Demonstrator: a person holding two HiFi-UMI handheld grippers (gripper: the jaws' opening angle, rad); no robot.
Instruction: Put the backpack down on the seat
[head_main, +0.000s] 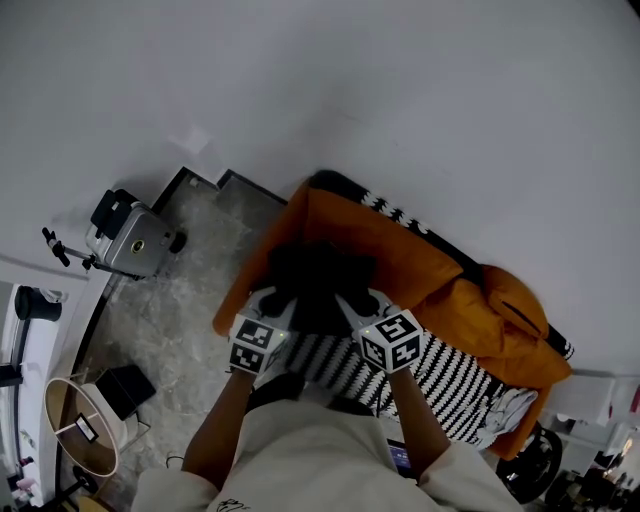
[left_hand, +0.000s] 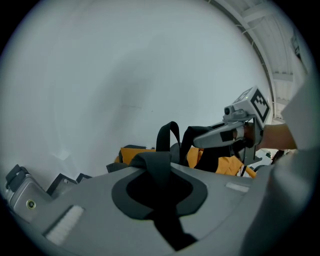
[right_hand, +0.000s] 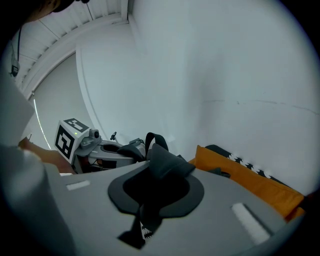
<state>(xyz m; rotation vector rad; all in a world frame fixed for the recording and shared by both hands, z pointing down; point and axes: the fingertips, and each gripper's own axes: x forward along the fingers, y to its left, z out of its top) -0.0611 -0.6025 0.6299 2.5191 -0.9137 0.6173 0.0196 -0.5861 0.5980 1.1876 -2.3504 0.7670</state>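
Left gripper (head_main: 272, 302) is clamped narrow on one black webbing strap (left_hand: 158, 164); right gripper (head_main: 357, 302) likewise on a second strap (right_hand: 166, 164). The black fabric backpack (head_main: 318, 278) hangs between them over the orange cushioned sofa seat (head_main: 400, 255). Contact with the seat is uncertain, the view being dark.

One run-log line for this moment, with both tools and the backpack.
left tool: shut on backpack | right tool: shut on backpack | backpack: held over orange sofa | step: not yet released
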